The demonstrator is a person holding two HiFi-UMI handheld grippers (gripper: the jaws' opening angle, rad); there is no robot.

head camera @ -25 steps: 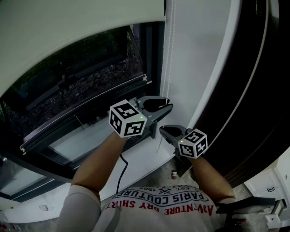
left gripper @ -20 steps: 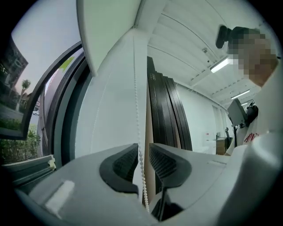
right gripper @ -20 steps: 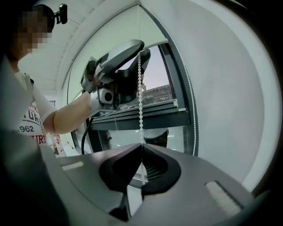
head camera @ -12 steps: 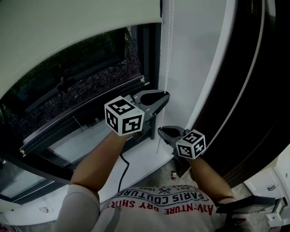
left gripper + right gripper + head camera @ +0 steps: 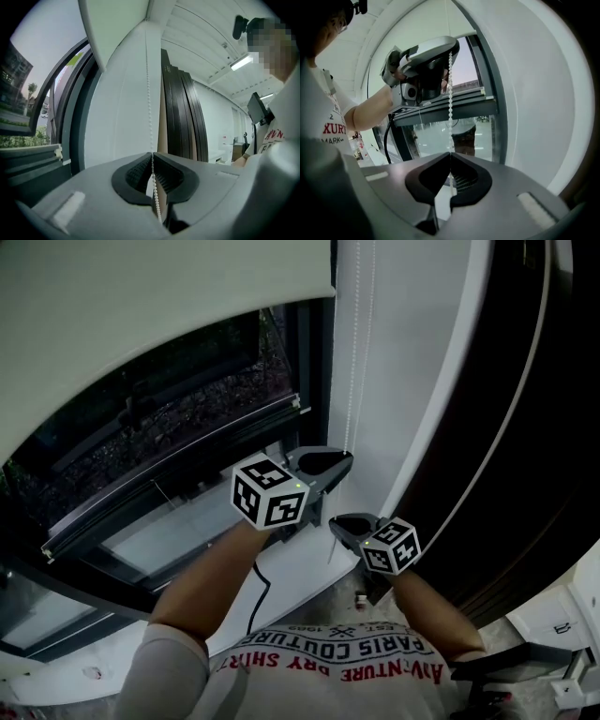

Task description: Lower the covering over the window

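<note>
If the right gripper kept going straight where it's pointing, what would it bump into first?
Probably the lower glass pane of the dark-framed window, straight ahead of the right gripper, which is shut on the white bead chain. The left gripper sits higher, out of that line. Depth is unclear.

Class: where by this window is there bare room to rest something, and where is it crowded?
Bare: white sill between the window frame and the person's left forearm. Crowded: the right edge, where left gripper and right gripper both clamp the bead chain.

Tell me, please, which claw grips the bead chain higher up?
The left claw: it clamps the bead chain above the right claw.
</note>
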